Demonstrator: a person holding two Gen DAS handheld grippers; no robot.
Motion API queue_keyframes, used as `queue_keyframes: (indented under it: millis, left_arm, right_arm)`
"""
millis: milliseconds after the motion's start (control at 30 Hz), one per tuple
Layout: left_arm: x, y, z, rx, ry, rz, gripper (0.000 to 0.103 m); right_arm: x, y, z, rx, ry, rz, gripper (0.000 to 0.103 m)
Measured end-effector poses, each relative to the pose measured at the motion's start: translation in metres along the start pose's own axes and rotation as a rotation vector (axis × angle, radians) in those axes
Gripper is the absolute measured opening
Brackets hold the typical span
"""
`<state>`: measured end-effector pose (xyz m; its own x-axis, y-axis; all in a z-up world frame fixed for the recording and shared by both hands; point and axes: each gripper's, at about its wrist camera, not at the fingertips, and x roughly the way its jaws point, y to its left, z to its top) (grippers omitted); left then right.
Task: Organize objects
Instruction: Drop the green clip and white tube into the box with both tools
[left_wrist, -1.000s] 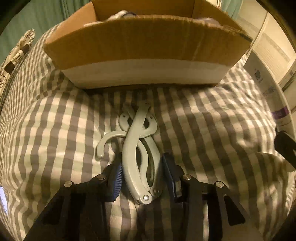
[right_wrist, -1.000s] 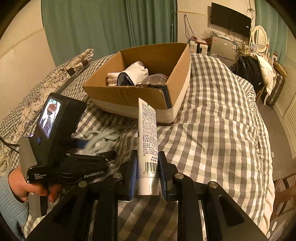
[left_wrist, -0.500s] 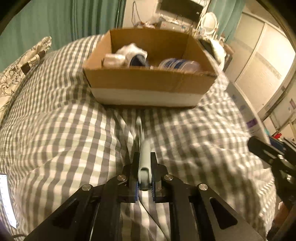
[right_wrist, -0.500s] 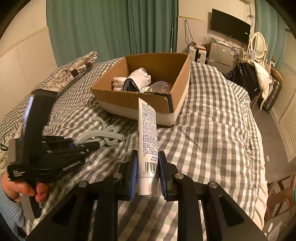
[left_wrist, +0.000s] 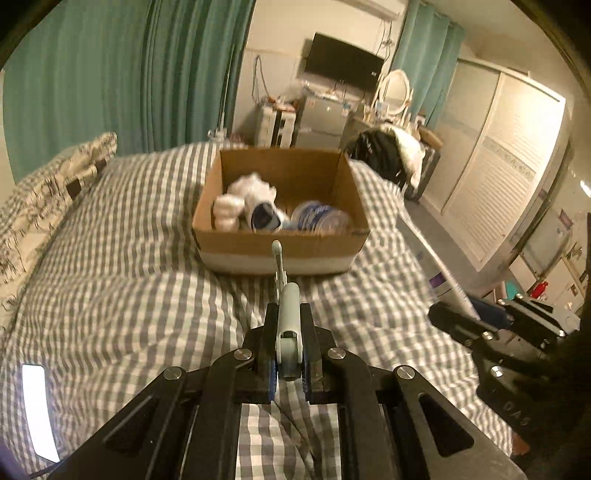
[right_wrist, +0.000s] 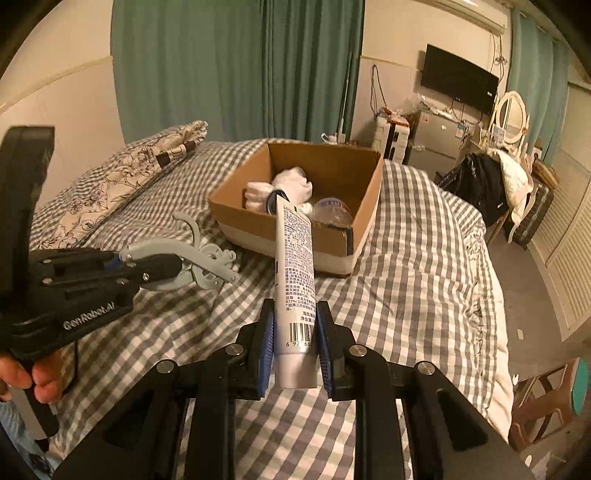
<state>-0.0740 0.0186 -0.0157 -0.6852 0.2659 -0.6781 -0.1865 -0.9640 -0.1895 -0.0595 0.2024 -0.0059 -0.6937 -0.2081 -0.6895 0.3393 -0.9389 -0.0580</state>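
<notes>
A: What have I got in the left gripper (left_wrist: 289, 347)?

B: The grey folding hanger (left_wrist: 287, 317). My left jaws are clamped narrow on its folded end, and the rest of it juts straight ahead of the fingertips, clear of the checked duvet (left_wrist: 122, 295). From the right wrist view the hanger (right_wrist: 192, 258) shows side-on, its hook curling upward beyond the left gripper (right_wrist: 162, 267).

A: And the right gripper (right_wrist: 293, 343)?

B: It is pinched on a white toothpaste tube (right_wrist: 295, 280), barcode end between the blue pads (right_wrist: 266, 343), the tube rising forward and upright from the fingertips.

A: Where is the cardboard box (left_wrist: 280, 245) from here?

B: Straight ahead of my left claw, beyond the hanger's tip, sitting on the duvet. From the right claw the box (right_wrist: 288, 236) lies ahead too, with the top of the tube overlapping its near wall in the view. Whether the tube is over the box or short of it, I cannot tell.

A: What's inside?

B: White socks (right_wrist: 280, 186) at the left of the box, and a clear plastic container with blue print (right_wrist: 330, 210) to their right. A floral pillow (right_wrist: 122, 173) lies well off to the left of both claws.
</notes>
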Motion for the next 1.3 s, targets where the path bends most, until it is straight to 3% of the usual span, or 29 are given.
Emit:
queue_keyframes:
  millis: [333,600,933,1300]
  left_arm:
    - [-0.031,-0.009,0.045,0.037,-0.112,-0.011,0.009]
    - [-0.017,-0.006,0.096,0.047,-0.164,0.001,0.009]
    - [0.057,0.015,0.149,0.027,-0.132,0.016,0.009]
    - [0.149,0.028,0.165,0.045,-0.066,0.026,0.009]
  right_arm:
    - [-0.025,0.011,0.033,-0.042,-0.075,-0.004,0.02]
    - [-0.013,0.001,0.076,-0.03,-0.119,0.012,0.02]
    - [0.058,-0.027,0.135,0.009,-0.084,0.0,0.02]
    - [0.16,-0.057,0.172,0.026,-0.013,-0.024,0.02]
